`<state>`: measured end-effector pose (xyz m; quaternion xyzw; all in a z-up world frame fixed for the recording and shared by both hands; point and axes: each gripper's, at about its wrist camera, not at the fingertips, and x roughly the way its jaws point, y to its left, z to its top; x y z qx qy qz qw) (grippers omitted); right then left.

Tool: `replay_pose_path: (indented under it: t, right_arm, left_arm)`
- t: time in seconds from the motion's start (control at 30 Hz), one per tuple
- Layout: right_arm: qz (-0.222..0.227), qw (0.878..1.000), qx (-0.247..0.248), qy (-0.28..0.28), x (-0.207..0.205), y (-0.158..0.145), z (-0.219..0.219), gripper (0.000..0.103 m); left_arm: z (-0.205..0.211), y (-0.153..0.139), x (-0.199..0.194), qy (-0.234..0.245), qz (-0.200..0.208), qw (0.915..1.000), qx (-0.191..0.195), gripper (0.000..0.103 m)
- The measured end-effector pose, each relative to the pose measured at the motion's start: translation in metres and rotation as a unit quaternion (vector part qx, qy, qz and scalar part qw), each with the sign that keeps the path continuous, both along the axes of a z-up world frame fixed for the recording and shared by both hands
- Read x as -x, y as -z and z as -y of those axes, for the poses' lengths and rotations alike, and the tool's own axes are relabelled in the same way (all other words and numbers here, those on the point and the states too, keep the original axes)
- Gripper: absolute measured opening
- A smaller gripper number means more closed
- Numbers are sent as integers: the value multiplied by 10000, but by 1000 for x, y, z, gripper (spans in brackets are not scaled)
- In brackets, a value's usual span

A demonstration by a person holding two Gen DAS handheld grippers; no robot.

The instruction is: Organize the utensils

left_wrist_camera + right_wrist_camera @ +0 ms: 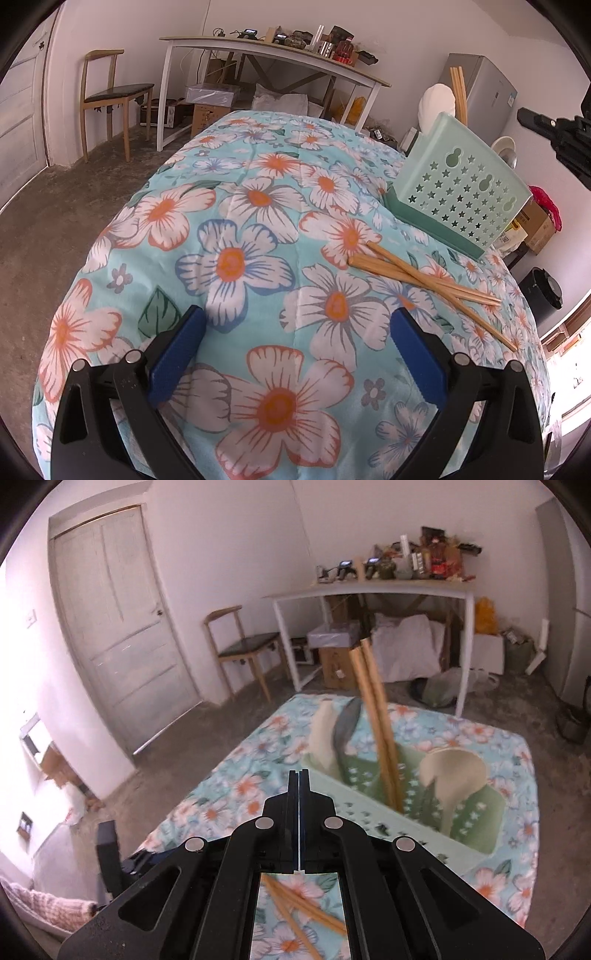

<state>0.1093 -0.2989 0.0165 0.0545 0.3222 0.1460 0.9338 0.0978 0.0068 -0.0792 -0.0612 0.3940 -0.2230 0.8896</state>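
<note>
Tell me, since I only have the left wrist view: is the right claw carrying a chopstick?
Observer: No. The right claw is shut, with nothing between its fingers.
Operator: What's inside the holder?
Observer: Two chopsticks lean in a middle compartment of the green holder, and a white spoon stands in the compartment to their right.
Operator: Anything else?
Observer: A dark utensil and a pale utensil stand at the holder's other end.
</note>
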Motion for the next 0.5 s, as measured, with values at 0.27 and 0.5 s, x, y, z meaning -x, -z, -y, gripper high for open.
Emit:
replay_pose_path:
  t: [0.27, 0.5]
  right_arm:
    - [-1232, 9821, 1232, -717, 4, 96, -63, 24]
    - [-1247, 9640, 2226, -745, -1, 137, -87, 22]
  left_arm:
    - [1, 0, 0, 4, -1, 10000, -19, 97]
    - [1, 0, 0, 6, 0, 10000, -17, 97]
